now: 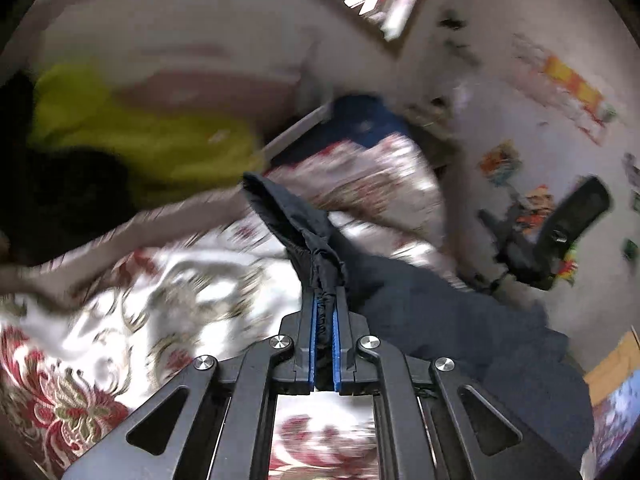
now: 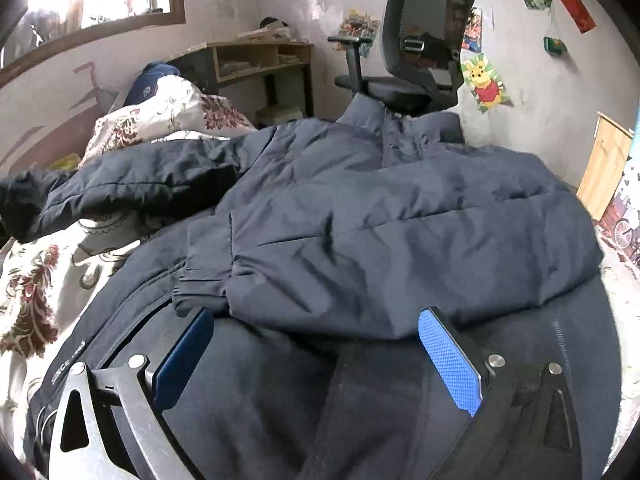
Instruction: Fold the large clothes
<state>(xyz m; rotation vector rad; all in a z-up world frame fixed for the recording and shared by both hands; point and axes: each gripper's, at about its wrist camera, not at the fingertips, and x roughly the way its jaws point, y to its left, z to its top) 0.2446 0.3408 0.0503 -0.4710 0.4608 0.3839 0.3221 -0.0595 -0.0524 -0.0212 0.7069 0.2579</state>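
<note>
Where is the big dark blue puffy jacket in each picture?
Left wrist view: the dark navy padded jacket runs from the centre to the lower right, a bunched piece of it pinched in the left gripper, whose jaws are closed on it.
Right wrist view: it fills the middle, spread on the bed, one sleeve folded across its front, beyond the right gripper's open jaws.
Shared landmark: the black mesh office chair by the wall.

I'm working over a bed covered by a white floral bedspread [image 2: 36, 276] with dark red blooms. A dark navy jacket [image 2: 360, 208] lies spread directly on it, one sleeve folded across the body. Toward the far end, a bundle of the same floral bedding [image 2: 168, 116] is heaped.
</note>
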